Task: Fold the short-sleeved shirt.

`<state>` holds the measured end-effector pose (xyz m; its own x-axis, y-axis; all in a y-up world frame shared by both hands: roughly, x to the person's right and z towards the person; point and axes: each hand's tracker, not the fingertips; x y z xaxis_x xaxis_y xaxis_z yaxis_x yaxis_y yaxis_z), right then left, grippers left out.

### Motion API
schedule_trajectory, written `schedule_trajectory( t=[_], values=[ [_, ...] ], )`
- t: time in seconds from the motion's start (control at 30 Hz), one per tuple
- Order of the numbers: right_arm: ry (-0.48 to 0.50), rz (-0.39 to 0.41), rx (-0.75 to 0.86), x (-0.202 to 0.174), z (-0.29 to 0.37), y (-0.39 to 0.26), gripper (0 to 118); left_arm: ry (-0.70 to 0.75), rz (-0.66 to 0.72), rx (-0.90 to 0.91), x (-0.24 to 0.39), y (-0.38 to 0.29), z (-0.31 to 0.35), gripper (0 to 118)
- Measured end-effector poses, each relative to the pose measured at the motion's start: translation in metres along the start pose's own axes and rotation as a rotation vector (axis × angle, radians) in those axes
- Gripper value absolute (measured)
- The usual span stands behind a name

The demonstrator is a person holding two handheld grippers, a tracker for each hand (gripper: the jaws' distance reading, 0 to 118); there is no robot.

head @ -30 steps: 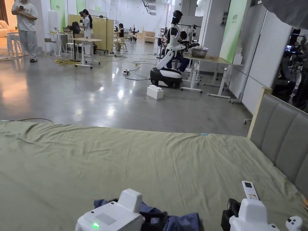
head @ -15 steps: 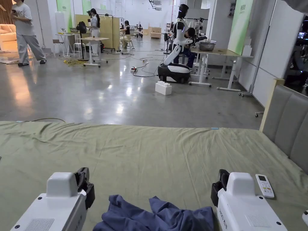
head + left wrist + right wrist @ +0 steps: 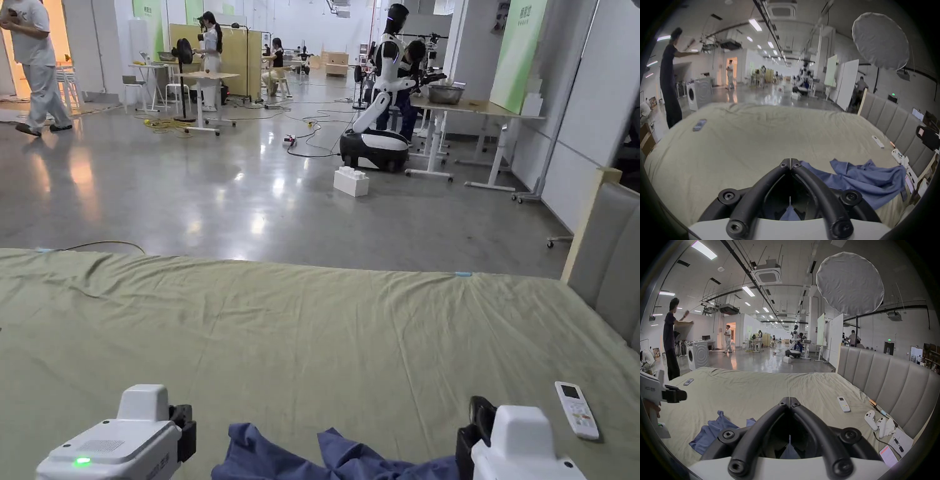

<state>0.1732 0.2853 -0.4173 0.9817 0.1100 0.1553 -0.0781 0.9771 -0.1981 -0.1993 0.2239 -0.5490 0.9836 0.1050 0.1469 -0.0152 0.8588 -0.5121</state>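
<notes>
The left gripper (image 3: 790, 160) is held above the near part of the bed (image 3: 753, 142), its two black jaws pressed together at the tips with nothing between them. The blue short-sleeved shirt (image 3: 867, 178) lies crumpled on the olive sheet, starting just behind those closed tips and spreading away to their right; a bit of the same blue cloth shows low down under the jaws. The right gripper (image 3: 789, 398) is likewise held over the sheet with its jaws meeting at the tips, gripping nothing. From its side the shirt sits to the left of the jaws and below them, a rumpled heap whose near edge disappears behind the left jaw arm. So the shirt lies between the two grippers, close to the near edge of the bed, and neither one has hold of it. In the head view both white gripper bodies sit at the bottom with the shirt's wrinkled top edge poking up between them. Ahead and to the right of the right gripper's jaws a white remote control (image 3: 843, 404) lies flat on the sheet, well apart from the shirt, and farther right two white handheld controllers (image 3: 874, 422) rest beside the grey padded headboard (image 3: 883, 378). Far off to the left of the jaws a phone (image 3: 688, 382) lies on the sheet.
</notes>
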Motion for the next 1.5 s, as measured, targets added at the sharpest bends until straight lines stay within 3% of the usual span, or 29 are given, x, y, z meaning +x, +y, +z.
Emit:
schedule_trajectory(
  t=[0.17,0.2,0.23,0.27,0.3,0.4,0.57,0.63,0.7,0.73,0.77,0.83,0.87,0.9,0.93,0.97,1.0,1.1,1.2,1.27,1.3,1.33,1.4,1.43,1.5],
  values=[
    [-0.018,-0.003,-0.061,0.014,-0.021,-0.015,0,-0.010,-0.017,-0.181,0.001,0.009,-0.087,17],
    [-0.021,0.006,-0.072,0.017,-0.025,-0.019,0,-0.024,-0.026,-0.197,0.002,0.008,-0.102,30],
    [-0.025,0.010,-0.085,0.019,-0.029,-0.022,0,-0.035,-0.038,-0.223,0.005,0.005,-0.111,57],
    [-0.026,0.010,-0.092,0.022,-0.034,-0.025,0,-0.046,-0.052,-0.264,0.007,0.003,-0.125,73],
    [-0.025,0.012,-0.103,0.025,-0.038,-0.029,0,-0.061,-0.059,-0.280,0.009,0.002,-0.137,79],
    [-0.028,0.018,-0.148,0.033,-0.050,-0.040,0,-0.078,-0.101,-0.357,0.016,-0.014,-0.171,82],
    [-0.036,-0.008,-0.238,0.045,-0.068,-0.062,0,-0.013,-0.247,-0.451,0.032,-0.045,-0.202,81],
    [-0.032,-0.005,-0.266,0.047,-0.076,-0.067,0,0.002,-0.268,-0.354,0.038,-0.046,-0.191,75],
    [-0.010,-0.014,-0.299,0.050,-0.086,-0.070,0,-0.031,-0.235,-0.345,0.044,-0.049,-0.183,49],
    [0.012,-0.019,-0.328,0.051,-0.092,-0.071,0,-0.043,-0.233,-0.322,0.047,-0.051,-0.179,23],
    [0.033,-0.028,-0.365,0.052,-0.101,-0.071,1,-0.046,-0.241,-0.313,0.049,-0.054,-0.177,8],
    [0.053,-0.024,-0.403,0.051,-0.117,-0.070,5,-0.055,-0.252,-0.323,0.054,-0.056,-0.173,5],
    [0.070,-0.020,-0.435,0.052,-0.126,-0.070,15,-0.056,-0.255,-0.329,0.053,-0.054,-0.170,5],
    [0.087,-0.001,-0.490,0.051,-0.137,-0.068,32,-0.060,-0.237,-0.332,0.051,-0.054,-0.171,5],
    [0.108,-0.001,-0.520,0.051,-0.147,-0.068,61,-0.066,-0.210,-0.331,0.049,-0.051,-0.165,4],
    [0.121,0.003,-0.552,0.051,-0.159,-0.069,76,-0.076,-0.182,-0.328,0.047,-0.048,-0.158,4],
    [0.121,0.042,-0.623,0.048,-0.172,-0.071,80,-0.068,-0.168,-0.305,0.045,-0.045,-0.148,4],
    [0.109,0.106,-0.738,0.042,-0.208,-0.086,80,-0.072,-0.136,-0.251,0.037,-0.037,-0.122,4],
    [0.127,0.109,-0.881,0.033,-0.236,-0.113,80,-0.062,-0.129,-0.226,0.030,-0.035,-0.104,4],
    [0.135,0.048,-0.949,0.030,-0.243,-0.131,78,-0.051,-0.115,-0.216,0.024,-0.036,-0.095,4],
    [0.159,0.031,-0.950,0.029,-0.242,-0.137,68,-0.044,-0.095,-0.219,0.021,-0.038,-0.093,4],
    [0.172,0.003,-0.916,0.030,-0.238,-0.140,51,-0.042,-0.090,-0.221,0.018,-0.039,-0.090,4],
    [0.143,0.036,-0.861,0.027,-0.228,-0.137,41,-0.036,-0.090,-0.219,0.015,-0.040,-0.083,4],
    [0.175,0.022,-0.830,0.028,-0.224,-0.135,8,-0.033,-0.094,-0.215,0.016,-0.039,-0.079,4],
    [0.147,0.032,-0.791,0.028,-0.213,-0.130,5,-0.022,-0.087,-0.200,0.014,-0.037,-0.071,4]
  ],
)
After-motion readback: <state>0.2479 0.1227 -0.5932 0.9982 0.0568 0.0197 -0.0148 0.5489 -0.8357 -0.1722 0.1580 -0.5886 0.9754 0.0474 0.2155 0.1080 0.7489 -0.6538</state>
